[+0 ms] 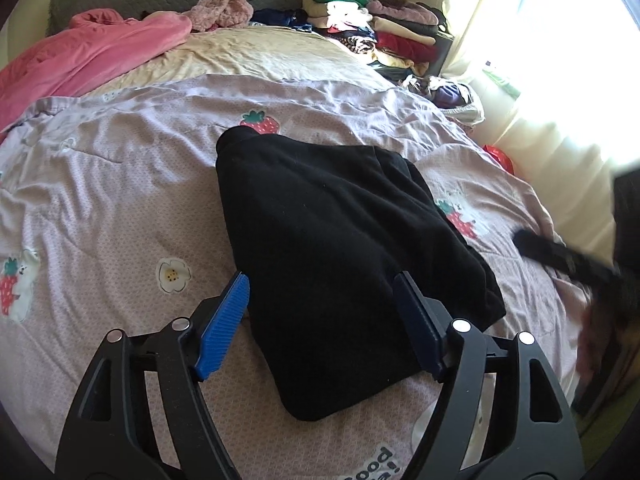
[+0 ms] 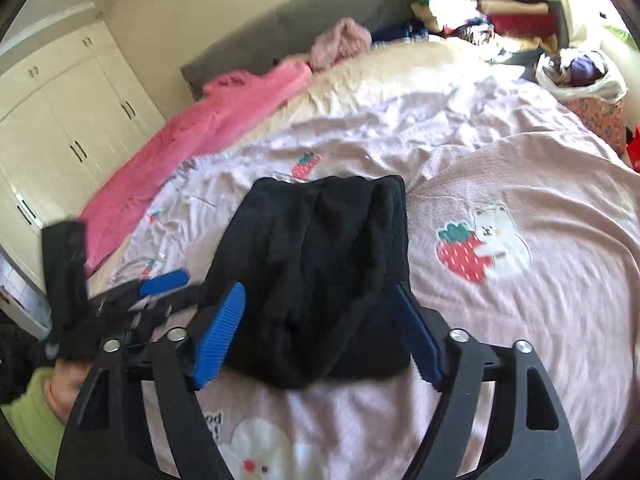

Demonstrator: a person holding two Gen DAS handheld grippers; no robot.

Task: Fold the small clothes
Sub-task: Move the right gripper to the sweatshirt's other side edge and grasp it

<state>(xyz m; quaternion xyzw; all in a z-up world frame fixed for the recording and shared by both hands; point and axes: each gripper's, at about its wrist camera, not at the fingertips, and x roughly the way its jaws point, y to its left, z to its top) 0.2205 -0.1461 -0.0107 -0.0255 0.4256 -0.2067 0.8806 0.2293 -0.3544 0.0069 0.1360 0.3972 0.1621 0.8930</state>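
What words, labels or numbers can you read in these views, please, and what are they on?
"good": printed on the quilt, seen upside down at the left view's bottom edge.
A second line beneath it: cut off, unreadable.
The same print in the right view: blurred, partly hidden.
Nothing else carries text.

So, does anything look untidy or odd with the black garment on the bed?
Mostly neat: the black garment lies folded on the lilac quilt. Its far end looks uneven, with one corner sticking out near a strawberry print. Both grippers are open, off it.
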